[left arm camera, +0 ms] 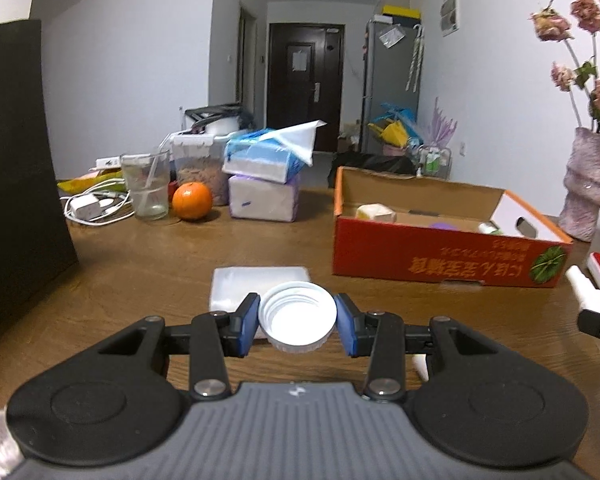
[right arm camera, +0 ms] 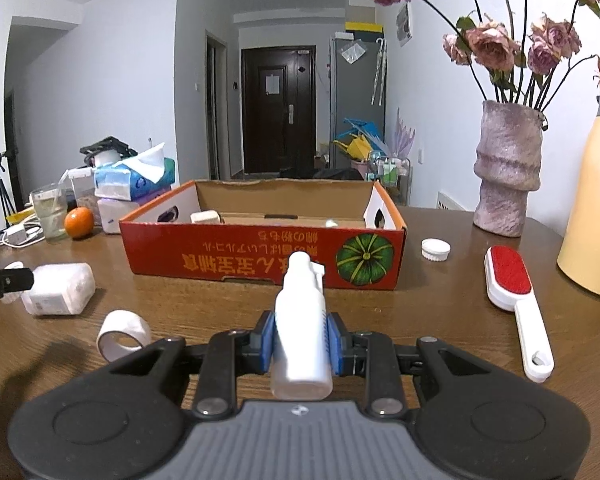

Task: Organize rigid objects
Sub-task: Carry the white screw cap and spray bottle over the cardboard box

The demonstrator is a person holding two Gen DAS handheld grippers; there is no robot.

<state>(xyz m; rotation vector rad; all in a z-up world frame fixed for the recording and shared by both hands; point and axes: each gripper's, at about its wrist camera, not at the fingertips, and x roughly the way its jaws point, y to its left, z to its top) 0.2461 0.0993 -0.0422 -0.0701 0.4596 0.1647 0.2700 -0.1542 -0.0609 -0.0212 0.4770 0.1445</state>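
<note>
My left gripper (left arm camera: 297, 324) is shut on a white screw lid (left arm camera: 298, 322), its open side facing the camera, above the wooden table. My right gripper (right arm camera: 301, 340) is shut on a white spray bottle (right arm camera: 302, 328) that lies along the fingers, nozzle pointing at the red cardboard box (right arm camera: 236, 258). The box also shows in the left wrist view (left arm camera: 432, 252), open-topped, with a few small objects inside. On the table lie a second white lid (right arm camera: 435, 249), a red lint brush (right arm camera: 512, 292), a tape roll (right arm camera: 123, 334) and a white packet (right arm camera: 58, 289).
A pink vase of dried roses (right arm camera: 506, 172) and a yellow bottle (right arm camera: 594, 204) stand at the right. An orange (left arm camera: 192, 201), a glass (left arm camera: 147, 184), tissue packs (left arm camera: 264, 176) and a charger with cables (left arm camera: 92, 208) sit at the far left. A flat clear packet (left arm camera: 256, 284) lies ahead of the left gripper.
</note>
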